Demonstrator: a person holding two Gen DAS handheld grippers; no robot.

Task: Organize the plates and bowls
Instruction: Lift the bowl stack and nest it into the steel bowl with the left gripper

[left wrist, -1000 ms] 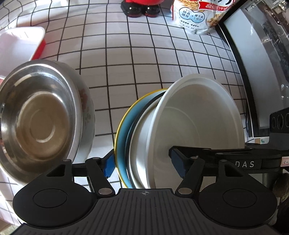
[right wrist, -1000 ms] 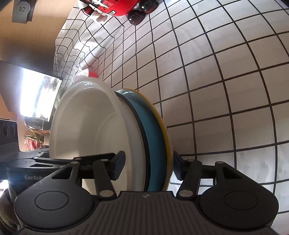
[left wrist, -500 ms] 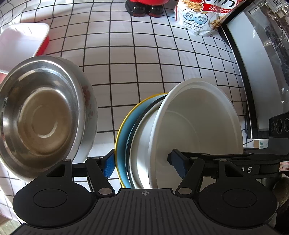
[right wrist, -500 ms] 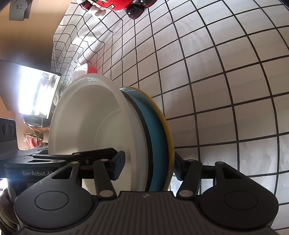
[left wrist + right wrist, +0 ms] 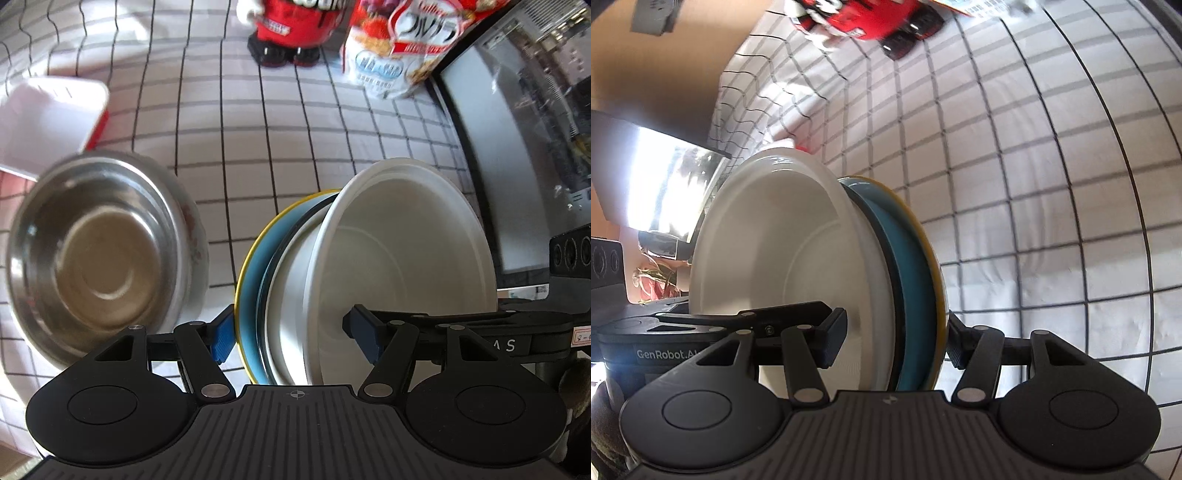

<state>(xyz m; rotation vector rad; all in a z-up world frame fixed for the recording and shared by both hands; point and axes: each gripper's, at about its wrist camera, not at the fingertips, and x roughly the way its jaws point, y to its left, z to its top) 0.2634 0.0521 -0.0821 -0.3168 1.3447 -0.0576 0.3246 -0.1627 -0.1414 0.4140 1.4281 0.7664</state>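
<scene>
- Counter [image 5: 229, 122]: covered by a white cloth with a black grid; creased toward its far left edge.
- Light: bright daylight, with strong glare on a black-framed glossy panel [image 5: 491, 158] at the counter's right side.
- Far edge: red figure [image 5: 291, 26] with black feet, beside a cereal bag [image 5: 391, 48].
- Brown wall [image 5: 665, 74] beyond the cloth's edge.
</scene>
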